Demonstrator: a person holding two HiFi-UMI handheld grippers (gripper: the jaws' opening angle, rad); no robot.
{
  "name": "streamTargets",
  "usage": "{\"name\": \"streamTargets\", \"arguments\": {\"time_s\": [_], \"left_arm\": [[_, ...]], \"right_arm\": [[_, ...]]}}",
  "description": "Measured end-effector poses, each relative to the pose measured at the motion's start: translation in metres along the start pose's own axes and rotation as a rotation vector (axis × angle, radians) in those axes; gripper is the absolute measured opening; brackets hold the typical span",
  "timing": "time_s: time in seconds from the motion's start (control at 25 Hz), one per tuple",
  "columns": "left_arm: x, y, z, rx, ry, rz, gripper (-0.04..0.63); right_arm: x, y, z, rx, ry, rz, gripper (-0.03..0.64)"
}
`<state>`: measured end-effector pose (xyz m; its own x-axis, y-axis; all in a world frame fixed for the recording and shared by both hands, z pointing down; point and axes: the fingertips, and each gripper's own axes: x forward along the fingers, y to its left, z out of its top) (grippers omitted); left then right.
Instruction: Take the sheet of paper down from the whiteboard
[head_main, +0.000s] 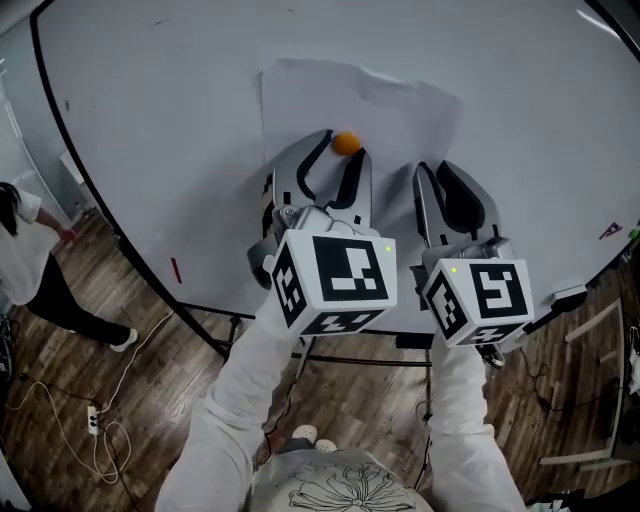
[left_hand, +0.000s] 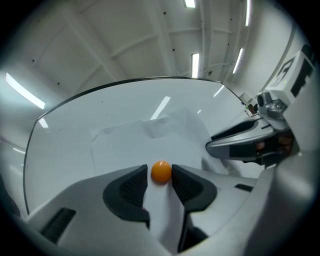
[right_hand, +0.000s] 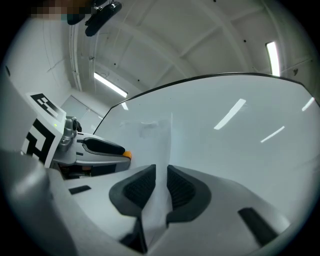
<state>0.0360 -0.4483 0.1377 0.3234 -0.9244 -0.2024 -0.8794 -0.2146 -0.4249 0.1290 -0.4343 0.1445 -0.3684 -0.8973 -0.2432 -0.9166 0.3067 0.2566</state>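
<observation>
No legible text or labels

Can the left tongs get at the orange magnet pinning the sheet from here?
Probably yes: the left tongs straddle the orange magnet, pads touching both its sides, nothing between. The right tongs sit at the sheet's right edge, clear of it.

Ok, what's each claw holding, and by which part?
The left claw pinches the orange magnet by its sides, between the pad tips. The right claw straddles the sheet of paper at its right edge, pads apart, not gripping.
</observation>
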Motion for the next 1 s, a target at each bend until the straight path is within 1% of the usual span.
{"name": "streamTargets", "arguments": {"time_s": [0.08, 0.32, 0.52, 0.84, 1.0], "left_arm": [[0.0002, -0.0012, 0.0016, 0.0, -0.005, -0.003, 0.146], [0.002, -0.0018, 0.0036, 0.008, 0.003, -0.003, 0.138], [0.0034, -0.0038, 0.0038, 0.042, 0.01, 0.0, 0.121], [0.002, -0.0042, 0.004, 0.033, 0.004, -0.023, 0.118], [0.0016, -0.0038, 0.0042, 0.007, 0.003, -0.046, 0.117]], "right_arm": [[0.0011, -0.0013, -0.0002, 0.005, -0.002, -0.006, 0.054], [0.0029, -0.0045, -0.0014, 0.013, 0.003, -0.019, 0.032], [0.0043, -0.009, -0.004, 0.042, 0.005, -0.033, 0.008], [0.0025, -0.0084, -0.0039, 0.07, 0.0, -0.025, 0.003], [0.0003, -0.0084, -0.0009, 0.078, -0.01, -0.027, 0.003]]}}
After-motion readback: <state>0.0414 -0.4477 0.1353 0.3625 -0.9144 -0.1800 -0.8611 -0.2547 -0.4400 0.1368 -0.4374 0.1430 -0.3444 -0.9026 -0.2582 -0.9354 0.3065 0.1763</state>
